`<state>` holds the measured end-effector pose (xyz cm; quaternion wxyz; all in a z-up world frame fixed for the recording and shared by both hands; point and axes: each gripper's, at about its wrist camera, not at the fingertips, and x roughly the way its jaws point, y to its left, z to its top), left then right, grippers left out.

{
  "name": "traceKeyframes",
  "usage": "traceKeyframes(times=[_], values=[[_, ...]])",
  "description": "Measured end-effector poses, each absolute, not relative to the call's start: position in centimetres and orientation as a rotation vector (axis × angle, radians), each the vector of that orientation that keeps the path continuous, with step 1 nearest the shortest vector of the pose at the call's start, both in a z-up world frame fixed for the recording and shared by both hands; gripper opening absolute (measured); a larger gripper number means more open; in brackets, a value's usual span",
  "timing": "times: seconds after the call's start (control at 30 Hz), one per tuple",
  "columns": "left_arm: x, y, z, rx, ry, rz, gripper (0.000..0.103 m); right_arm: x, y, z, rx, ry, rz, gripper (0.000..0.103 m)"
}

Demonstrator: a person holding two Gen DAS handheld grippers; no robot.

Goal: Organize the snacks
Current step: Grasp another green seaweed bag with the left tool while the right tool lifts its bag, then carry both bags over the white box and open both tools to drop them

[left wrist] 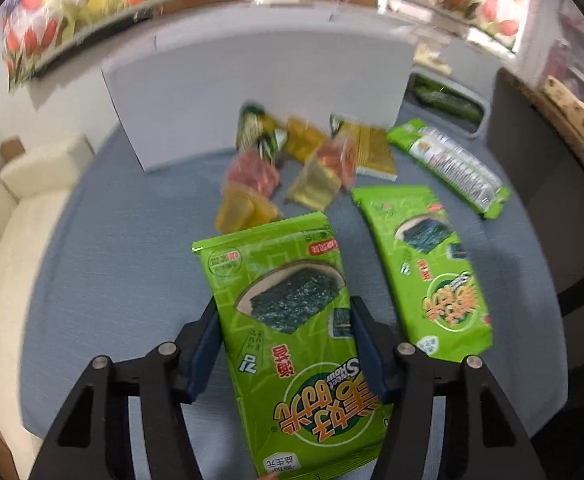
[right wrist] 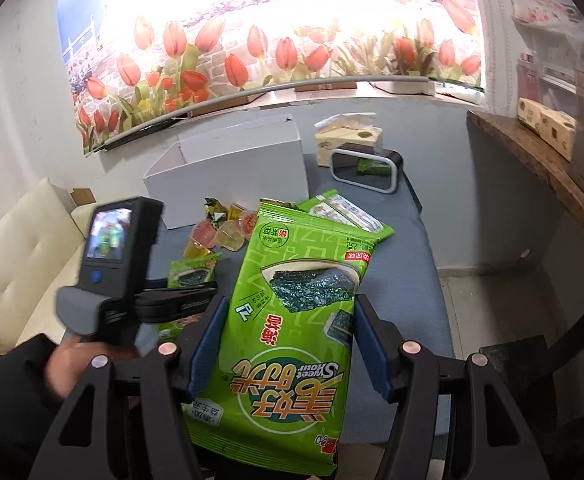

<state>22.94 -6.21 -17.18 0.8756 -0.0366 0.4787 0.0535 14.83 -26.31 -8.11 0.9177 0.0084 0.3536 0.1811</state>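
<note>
Left gripper [left wrist: 284, 344] pinching seaweed packet [left wrist: 288, 320] at frame centre; right gripper [right wrist: 290, 340] gripping second packet [right wrist: 288, 320], lifted mid-frame. Packets looking light, crinkly, slippery; hold side edges mid-length.

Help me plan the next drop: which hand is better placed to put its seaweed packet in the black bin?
Right. The right gripper holds its packet lifted, with the bin ahead; the left gripper sits on the side away from it.
</note>
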Motion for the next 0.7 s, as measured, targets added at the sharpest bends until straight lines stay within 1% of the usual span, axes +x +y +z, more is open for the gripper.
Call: traceKeyframes(times=[0.17, 0.23, 0.37, 0.43, 0.57, 0.7], values=[[22.3, -4.2, -12.0, -0.055, 0.916, 0.075, 0.065, 18.4, -22.9, -7.0, -0.037, 0.695, 0.443, 0.067], [23.3, -2.8, -9.5, -0.045, 0.871, 0.067, 0.065, 20.7, -21.2, -6.3, -0.067, 0.676, 0.481, 0.067], [27.6, 0.6, -4.9, -0.053, 0.789, 0.075, 0.065, 27.2, -17.3, -4.6, -0.135, 0.652, 0.507, 0.067], [31.0, 2.3, -3.0, -0.07, 0.756, 0.07, 0.065, 30.9, -15.1, -3.9, -0.155, 0.641, 0.502, 0.067], [37.8, 4.5, -1.9, -0.065, 0.74, 0.07, 0.065, 39.0, -11.3, -3.4, -0.195, 0.658, 0.53, 0.067], [42.6, 6.3, -3.0, -0.052, 0.775, 0.064, 0.066, 45.1, -9.8, -4.7, -0.152, 0.711, 0.56, 0.067]])
